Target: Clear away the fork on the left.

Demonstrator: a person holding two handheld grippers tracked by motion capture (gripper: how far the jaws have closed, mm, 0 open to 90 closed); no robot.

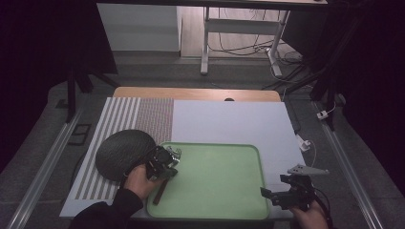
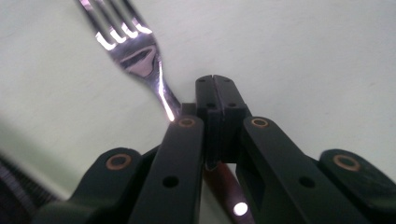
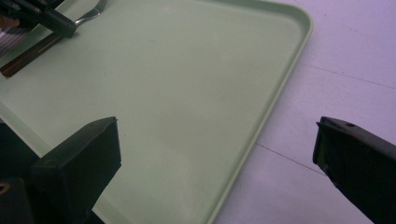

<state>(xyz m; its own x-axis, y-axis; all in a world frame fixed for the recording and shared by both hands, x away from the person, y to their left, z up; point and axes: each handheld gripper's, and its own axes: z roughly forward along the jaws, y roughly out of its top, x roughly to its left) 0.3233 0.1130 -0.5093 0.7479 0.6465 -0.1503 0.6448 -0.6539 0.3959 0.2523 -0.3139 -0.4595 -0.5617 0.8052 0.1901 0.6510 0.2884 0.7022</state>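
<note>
A fork with a brown handle (image 1: 160,192) lies at the left end of the green tray (image 1: 215,191). My left gripper (image 1: 169,160) sits over its neck. In the left gripper view the jaws (image 2: 215,81) are pressed together, and the fork (image 2: 140,56) runs in under the left pad, its tines pointing away. The right gripper view shows that gripper (image 3: 46,18) on the fork (image 3: 88,16) at the top left. My right gripper (image 1: 274,187) hovers at the tray's near right corner, its jaws (image 3: 215,140) wide apart and empty over the tray rim (image 3: 280,84).
A dark round mat (image 1: 122,152) lies left of the tray on a striped cloth (image 1: 119,119). A white board (image 1: 229,124) covers the table beyond the tray. Desk legs and cables stand on the floor at the back.
</note>
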